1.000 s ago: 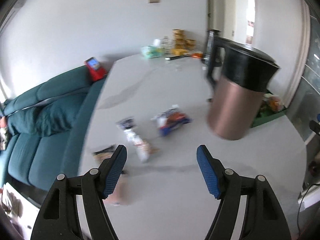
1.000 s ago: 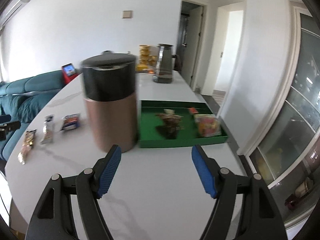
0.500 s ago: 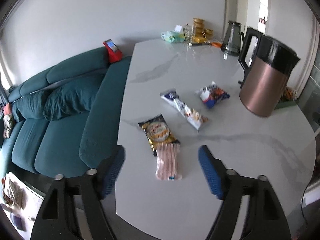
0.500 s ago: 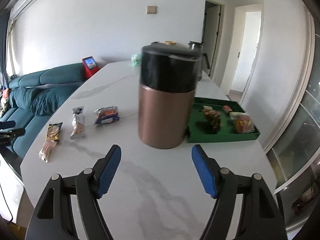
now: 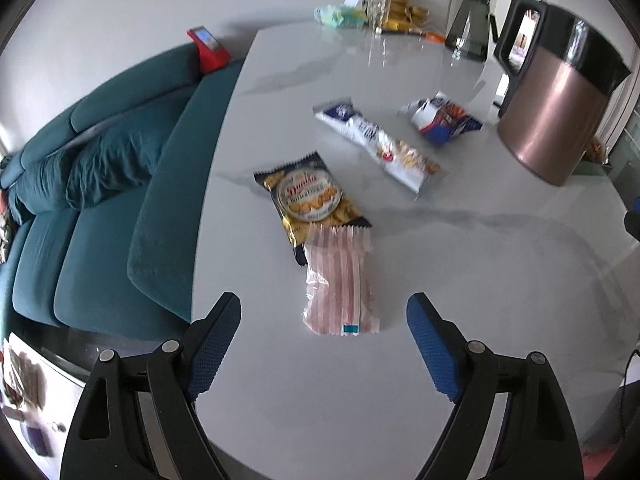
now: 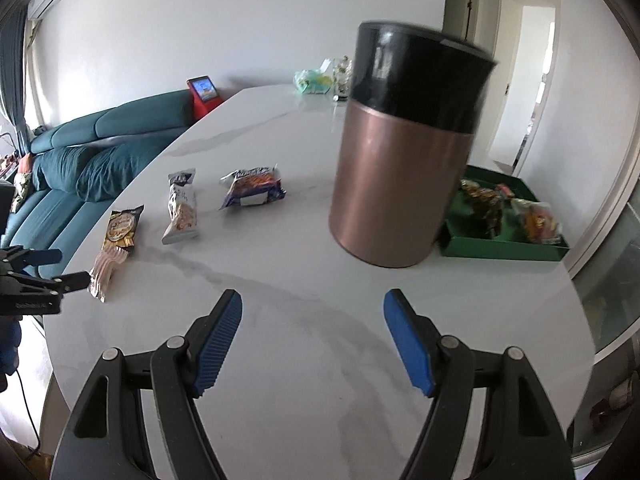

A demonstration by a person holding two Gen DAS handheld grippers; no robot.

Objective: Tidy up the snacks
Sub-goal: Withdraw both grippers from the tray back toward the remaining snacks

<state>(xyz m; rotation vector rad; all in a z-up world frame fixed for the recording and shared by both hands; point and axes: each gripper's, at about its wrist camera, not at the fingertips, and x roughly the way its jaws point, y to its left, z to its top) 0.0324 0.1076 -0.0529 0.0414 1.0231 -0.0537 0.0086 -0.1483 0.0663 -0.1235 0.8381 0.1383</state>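
Four snack packets are seen loose on the table [image 5: 440, 360]: a pink striped packet [image 5: 340, 284], a gold biscuit packet [image 5: 310, 196], a long white packet [image 5: 380, 148] and a blue packet [image 5: 444, 120]. A few snacks are already in the green tray [image 6: 504, 246] behind the copper kettle [image 6: 400, 168]. The left gripper [image 5: 324, 344] and right gripper [image 6: 312, 336] are held apart and empty, so most sorting is judged undone.

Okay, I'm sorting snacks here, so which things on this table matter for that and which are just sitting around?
For the job:
pink striped packet
black-and-gold biscuit bag
long white snack bar
blue-and-white chip bag
green tray already holding snacks

Just lying about:
copper-and-black kettle
glass jug
red phone stand
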